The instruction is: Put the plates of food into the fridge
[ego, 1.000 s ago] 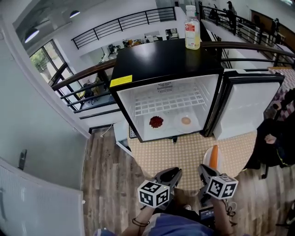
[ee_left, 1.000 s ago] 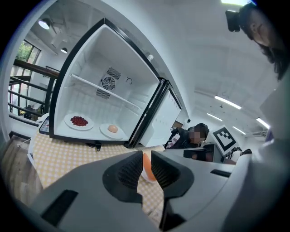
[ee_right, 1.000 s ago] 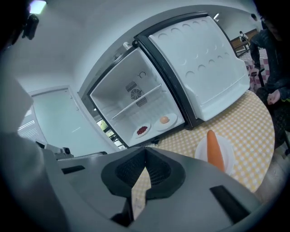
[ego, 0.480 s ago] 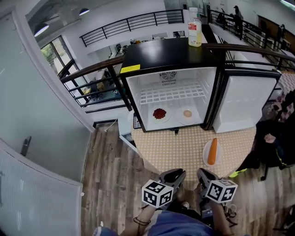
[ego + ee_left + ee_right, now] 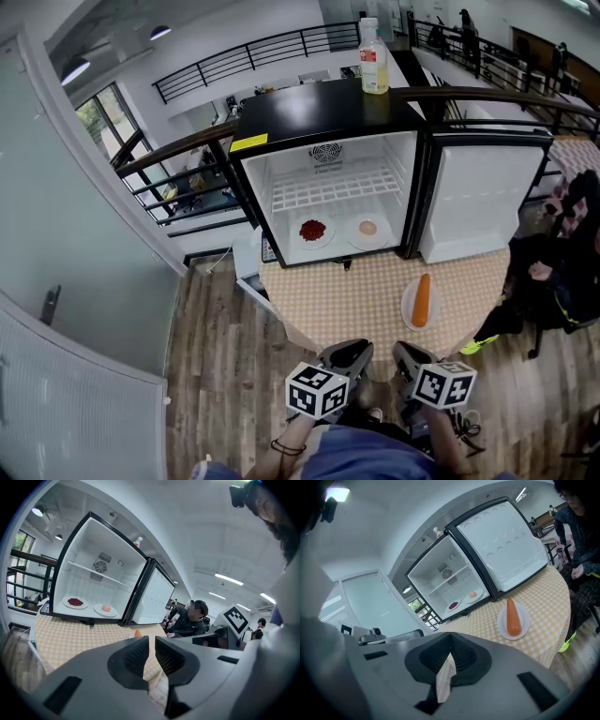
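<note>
The open fridge holds two white plates on its floor: one with red food, one with a pale round item. A third plate with a carrot lies on the checked table, to the right. Both grippers hover side by side off the table's near edge. My left gripper has just been closing; a narrow gap remains and nothing is between the pads. My right gripper is shut and empty, and its view shows the carrot plate ahead to the right.
The fridge door stands swung open to the right. A bottle stands on the fridge top. A seated person in dark clothes is at the table's right side. Wood floor lies to the left, and railings run behind the fridge.
Both grippers have drawn back from the table. The carrot plate, close by the right gripper's tip a second ago, now lies farther ahead. The plates have not moved.
</note>
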`<state>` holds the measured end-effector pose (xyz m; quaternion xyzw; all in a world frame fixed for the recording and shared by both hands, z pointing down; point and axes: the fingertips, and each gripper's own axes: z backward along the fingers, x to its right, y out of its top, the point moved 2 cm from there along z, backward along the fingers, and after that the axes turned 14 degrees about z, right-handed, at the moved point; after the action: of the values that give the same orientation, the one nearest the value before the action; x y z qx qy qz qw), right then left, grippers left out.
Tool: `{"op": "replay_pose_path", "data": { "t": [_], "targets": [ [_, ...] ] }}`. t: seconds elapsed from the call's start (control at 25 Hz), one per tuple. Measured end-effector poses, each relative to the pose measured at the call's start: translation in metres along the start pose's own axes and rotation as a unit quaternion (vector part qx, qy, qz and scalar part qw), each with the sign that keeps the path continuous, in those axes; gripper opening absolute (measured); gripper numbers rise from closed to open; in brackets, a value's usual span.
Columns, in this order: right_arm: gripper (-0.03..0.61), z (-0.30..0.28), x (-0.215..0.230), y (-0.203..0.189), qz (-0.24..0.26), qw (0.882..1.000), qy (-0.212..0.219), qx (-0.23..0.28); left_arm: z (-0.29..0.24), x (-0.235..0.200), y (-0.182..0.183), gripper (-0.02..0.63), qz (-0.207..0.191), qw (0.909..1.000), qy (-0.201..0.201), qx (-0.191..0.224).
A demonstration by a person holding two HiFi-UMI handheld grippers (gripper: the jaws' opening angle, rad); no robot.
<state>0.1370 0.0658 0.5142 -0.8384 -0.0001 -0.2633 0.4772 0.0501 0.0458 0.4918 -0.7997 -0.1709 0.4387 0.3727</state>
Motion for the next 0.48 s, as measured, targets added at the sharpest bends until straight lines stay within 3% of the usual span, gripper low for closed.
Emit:
{"op": "replay_pose_path", "data": {
  "t": [0.48],
  "targets": [
    [0.015,0.0107,0.0075,-0.0046,-0.001,1.0,-0.007,-0.003,-0.0006,0.0006,-0.0014,0.051,0.01,0.9999,0.003,0.011]
  ]
}}
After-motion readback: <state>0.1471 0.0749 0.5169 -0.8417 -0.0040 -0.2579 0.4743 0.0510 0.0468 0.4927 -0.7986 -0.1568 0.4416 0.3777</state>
